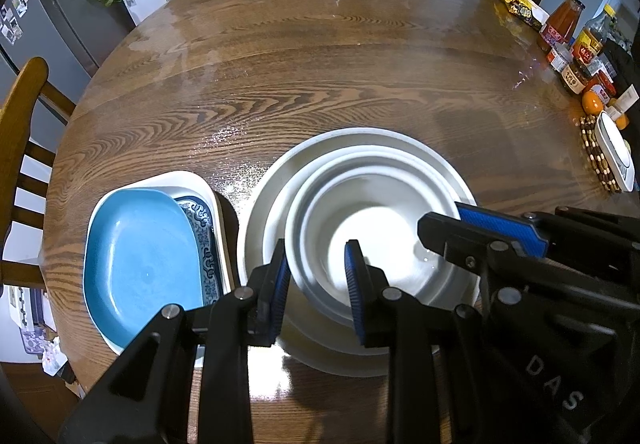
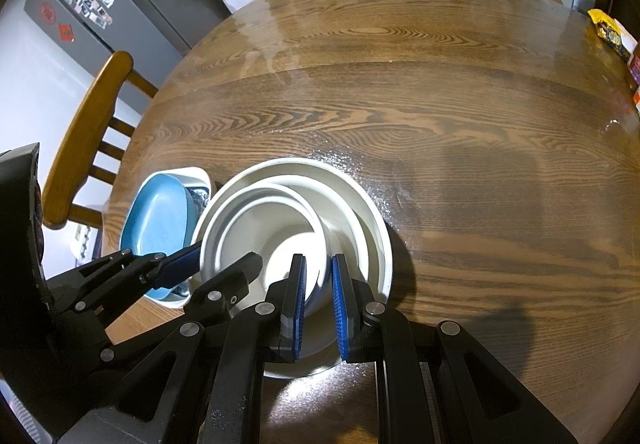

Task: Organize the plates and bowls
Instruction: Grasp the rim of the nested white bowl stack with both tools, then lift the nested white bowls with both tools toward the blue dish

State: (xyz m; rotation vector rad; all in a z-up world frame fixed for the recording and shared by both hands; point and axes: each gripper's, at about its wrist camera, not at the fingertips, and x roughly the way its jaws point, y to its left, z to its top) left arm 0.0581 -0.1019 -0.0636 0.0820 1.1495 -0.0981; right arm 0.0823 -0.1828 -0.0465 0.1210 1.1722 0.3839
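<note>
A stack of nested white bowls (image 1: 376, 244) (image 2: 264, 232) sits inside a wide white bowl (image 1: 360, 139) (image 2: 360, 203) near the table's front edge. My left gripper (image 1: 318, 276) (image 2: 224, 256) is shut over the stack's left rim, one blue pad outside and one inside. At the opposite rim my right gripper (image 2: 319, 300) (image 1: 444, 217) is shut on the bowl wall. To the left lies a blue plate (image 1: 144, 264) (image 2: 160, 219) on a blue-and-white patterned plate (image 1: 200, 228), both on a white rectangular plate (image 1: 188, 179).
The round wooden table (image 1: 320, 63) stretches away behind the dishes. Sauce bottles and jars (image 1: 580, 43), a snack bag (image 1: 520, 7), an orange (image 1: 592, 101) and a white dish on a beaded mat (image 1: 612, 151) crowd its right edge. Wooden chairs (image 2: 88, 131) stand around it.
</note>
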